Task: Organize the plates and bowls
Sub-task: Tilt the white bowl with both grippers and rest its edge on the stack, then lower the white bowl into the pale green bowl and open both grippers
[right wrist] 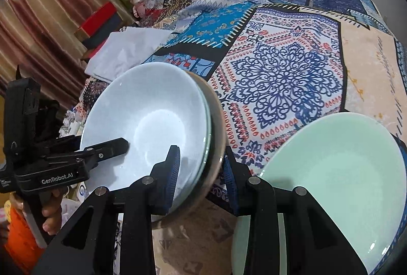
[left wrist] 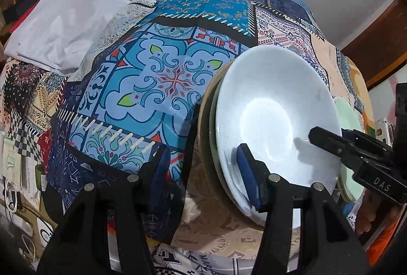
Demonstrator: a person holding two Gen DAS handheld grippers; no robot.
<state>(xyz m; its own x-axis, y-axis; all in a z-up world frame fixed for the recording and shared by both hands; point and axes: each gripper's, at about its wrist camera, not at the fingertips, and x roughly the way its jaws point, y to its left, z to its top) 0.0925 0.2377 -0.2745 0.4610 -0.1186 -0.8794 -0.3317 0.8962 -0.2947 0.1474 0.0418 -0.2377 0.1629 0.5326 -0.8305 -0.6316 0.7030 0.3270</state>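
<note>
Patchwork-print cloth (left wrist: 157, 76) in blues, reds and cream is covering the whole counter; a brown striped curtain (right wrist: 38, 20) is hanging behind it in the right wrist view. A crumpled white sheet (left wrist: 61, 28) is lying on the far left of the cloth.

The stack is sitting at the near edge of the counter: a glossy white ceramic bowl (left wrist: 274, 101) on top, a thin green plate (left wrist: 213, 137) under it, and a tan matte plate (left wrist: 204, 122) at the bottom. A separate mint-green ceramic bowl (right wrist: 343, 173) is sitting just beside the stack on its right, with its rim not touching it.

The left gripper (left wrist: 203, 170) is pointing steeply down with its jaws moderately wide, straddling the stack's left rim. One blue pad is hanging inside the white bowl and the other outside over the cloth, neither pressing.

The right gripper (right wrist: 201, 170) is straddling the right rim with narrower jaws. Its inner pad is over the bowl's wall and its outer pad is just beside the tan plate's edge, so it is not clamping. Nothing is being held.

The person's left hand (right wrist: 52, 214) is gripping the left handle.
</note>
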